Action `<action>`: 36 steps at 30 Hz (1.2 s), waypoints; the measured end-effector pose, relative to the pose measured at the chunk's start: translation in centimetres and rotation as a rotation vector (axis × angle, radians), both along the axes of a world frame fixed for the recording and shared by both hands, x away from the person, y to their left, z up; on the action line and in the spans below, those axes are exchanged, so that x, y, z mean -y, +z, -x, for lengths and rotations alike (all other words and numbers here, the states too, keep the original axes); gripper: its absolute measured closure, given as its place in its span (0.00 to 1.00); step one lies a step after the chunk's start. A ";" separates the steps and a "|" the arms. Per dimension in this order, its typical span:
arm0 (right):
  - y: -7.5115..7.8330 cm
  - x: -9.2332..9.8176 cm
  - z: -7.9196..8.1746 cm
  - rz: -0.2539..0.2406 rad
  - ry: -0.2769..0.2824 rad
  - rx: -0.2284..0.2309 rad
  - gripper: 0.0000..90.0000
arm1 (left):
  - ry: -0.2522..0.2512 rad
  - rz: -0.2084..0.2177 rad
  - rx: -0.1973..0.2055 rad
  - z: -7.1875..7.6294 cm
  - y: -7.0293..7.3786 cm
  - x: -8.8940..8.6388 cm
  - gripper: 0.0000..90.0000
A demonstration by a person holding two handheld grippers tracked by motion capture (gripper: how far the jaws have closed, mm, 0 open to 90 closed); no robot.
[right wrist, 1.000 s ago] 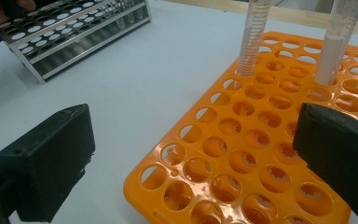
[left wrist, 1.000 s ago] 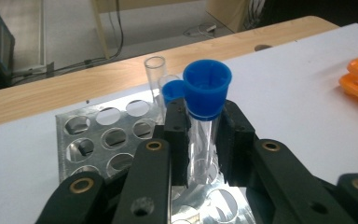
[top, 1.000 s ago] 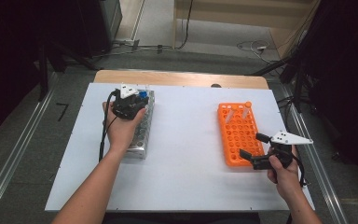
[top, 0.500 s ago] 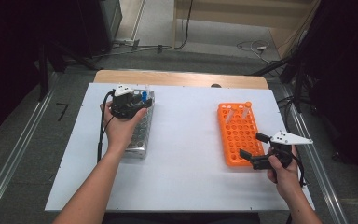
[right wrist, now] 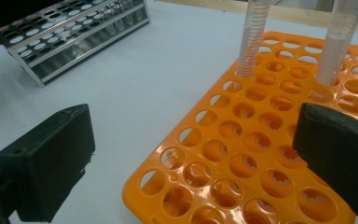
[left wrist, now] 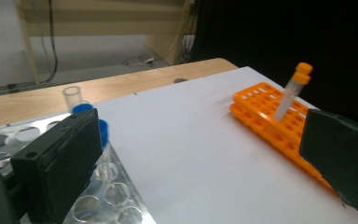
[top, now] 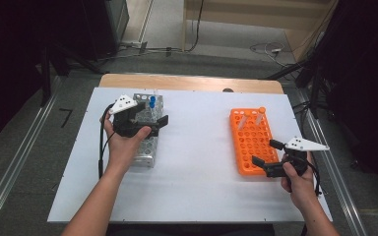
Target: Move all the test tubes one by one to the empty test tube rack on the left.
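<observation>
A white table top [top: 197, 162] is seen from above, with a strip of pale wood [top: 187, 82] along its far edge; beyond it a grey floor with loose cables [top: 266, 49] is visible, and dark equipment stands at both sides.

On the left part of the table a metal tube rack [top: 150, 132] is laid with its long axis running from the near edge toward the far edge. Blue-capped tubes [top: 152, 102] are stood upright at its far end, beside an uncapped clear tube [left wrist: 72, 97]; how many blue caps there are cannot be told for sure from the blurred left gripper view. The left gripper [top: 150, 120] is held just over this rack, pointed toward the right side of the table. Its jaws have just been opening and are now spread wide, with nothing gripped between them.

On the right part an orange tube rack [top: 252, 140] is laid, its long axis likewise running near to far. Two orange-capped tubes [top: 260, 115] are set in its far rows, tilted slightly. The right gripper [top: 267, 156] is held at the rack's near right corner, pointed toward the left, its jaws set wide apart over the empty holes and closed on nothing.
</observation>
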State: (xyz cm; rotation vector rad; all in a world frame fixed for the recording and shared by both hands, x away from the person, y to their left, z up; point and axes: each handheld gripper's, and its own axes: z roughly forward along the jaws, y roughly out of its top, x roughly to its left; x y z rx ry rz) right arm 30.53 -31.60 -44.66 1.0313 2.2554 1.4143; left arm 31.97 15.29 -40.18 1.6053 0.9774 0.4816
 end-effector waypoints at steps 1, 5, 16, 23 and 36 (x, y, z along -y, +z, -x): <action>0.0 0.0 0.0 0.000 0.002 0.001 0.00 | -0.010 0.003 0.004 0.3 0.0 0.0 0.00; 0.1 -0.2 0.0 0.001 0.004 0.003 0.00 | -0.034 0.017 0.017 2.1 -0.2 0.4 0.00; 0.3 0.0 -0.4 -0.007 -0.010 0.007 0.00 | -0.064 0.004 0.057 5.8 -0.6 0.9 0.00; 0.3 -0.3 -0.6 -0.011 -0.003 0.003 0.00 | -0.067 0.002 0.035 6.6 -1.8 0.8 0.00; 0.6 -1.3 -1.3 -0.039 -0.015 -0.012 0.05 | -0.078 0.012 -0.002 6.6 -3.0 0.8 0.00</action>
